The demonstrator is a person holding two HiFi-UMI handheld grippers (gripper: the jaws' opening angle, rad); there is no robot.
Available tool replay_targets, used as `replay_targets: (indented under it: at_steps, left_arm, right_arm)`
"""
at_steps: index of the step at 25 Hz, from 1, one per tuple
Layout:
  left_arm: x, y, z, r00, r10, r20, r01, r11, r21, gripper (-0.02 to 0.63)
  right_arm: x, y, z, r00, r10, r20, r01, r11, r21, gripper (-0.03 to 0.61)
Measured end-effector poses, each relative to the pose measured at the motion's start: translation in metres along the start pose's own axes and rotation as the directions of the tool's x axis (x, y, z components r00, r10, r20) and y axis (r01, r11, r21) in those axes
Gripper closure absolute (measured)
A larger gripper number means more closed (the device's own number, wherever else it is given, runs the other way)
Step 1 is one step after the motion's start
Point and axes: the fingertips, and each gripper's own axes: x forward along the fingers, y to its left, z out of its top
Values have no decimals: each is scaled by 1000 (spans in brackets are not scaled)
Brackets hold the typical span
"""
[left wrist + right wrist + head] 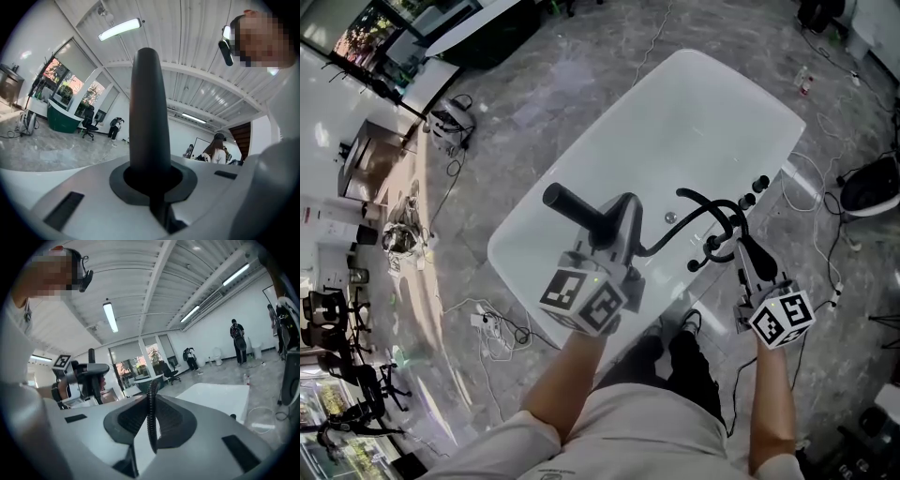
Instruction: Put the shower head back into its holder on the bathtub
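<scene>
The black shower head (570, 206) points up and left over the white bathtub (694, 122). My left gripper (614, 232) is shut on its handle, which stands straight up between the jaws in the left gripper view as shower head (149, 112). Its black ribbed hose (673, 232) curves right to the black faucet fixture (724, 211) on the tub's near rim. My right gripper (741, 255) is shut on the hose (151, 404) just beside that fixture. The right gripper view also shows my left gripper (86, 373) at left and the bathtub (220, 397).
Two black knobs (755, 191) sit on the tub rim right of the fixture. Cables and a power strip (490, 328) lie on the marble floor at left, more cables at right (825, 234). A small bottle (804, 81) stands beyond the tub. The person's legs are below.
</scene>
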Motion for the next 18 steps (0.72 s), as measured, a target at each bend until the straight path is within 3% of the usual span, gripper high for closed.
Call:
replay_targets:
  at_steps: [2,4,7,8,10,13,18]
  left_arm:
    - [0,0,-1,1000,-4,-2,4,1000,-3,600]
    - [1,-4,-1,1000,-14,1,14,1000,1,600]
    - [4,-14,2,999,-33,11,33,999,19,600]
    - [4,-17,3,999,-38,14,38,999,23,600]
    - [3,-19,4,999,-44,13,43,999,22,600]
    - [6,-16,0,999,-46,-3,46,999,10,600]
    - [10,-17,-22,997,-58,-48,59,998,5,600]
  right_arm:
    - [5,12,10,997,69,38,-72,994,82,520]
    - [16,27,26,981,171,93,-185,967,173,520]
    - [17,39,29,960,263,94,-278,937,212,520]
    - [12,40,23,961,263,81,-275,937,217,520]
    - [-1,28,5,983,184,29,-186,966,177,520]
    - [-9,5,-25,996,28,-81,-27,999,20,520]
    - [0,-3,-59,989,-30,-144,22,998,-57,520]
